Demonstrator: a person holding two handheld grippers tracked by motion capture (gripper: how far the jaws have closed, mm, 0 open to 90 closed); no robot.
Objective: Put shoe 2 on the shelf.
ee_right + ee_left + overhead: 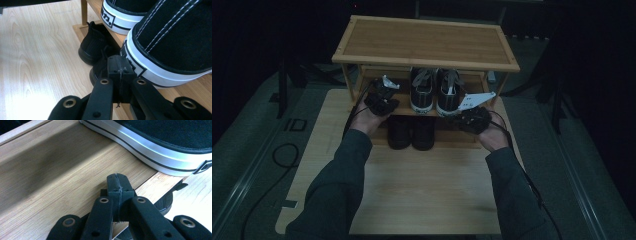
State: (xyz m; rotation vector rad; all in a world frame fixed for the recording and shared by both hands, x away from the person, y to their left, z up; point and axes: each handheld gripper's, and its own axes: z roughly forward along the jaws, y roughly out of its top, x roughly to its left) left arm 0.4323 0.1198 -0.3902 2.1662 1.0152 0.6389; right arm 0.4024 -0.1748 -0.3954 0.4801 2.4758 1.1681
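Sneakers on rack, both hand-held grippers beside them.
We hold left hand-held gripper (382, 97) and right hand-held gripper (472, 117) pinched empty, flanking the black-and-white sneakers (434, 90) on the shoe rack (427, 42).

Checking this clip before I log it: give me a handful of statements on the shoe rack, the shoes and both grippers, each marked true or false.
1. The black-and-white sneakers stand on the middle shelf of the bamboo shoe rack. True.
2. The all-black shoes sit on the rack's top shelf. False: they are on the lowest level, below the sneakers; the top shelf is bare.
3. The left gripper has its jaws closed together with nothing between them. True.
4. The right gripper is clamped on a sneaker's heel. False: its jaws are shut on nothing, just in front of the heel.
5. Both grippers are held at the front of the rack, one to each side of the sneakers. True.
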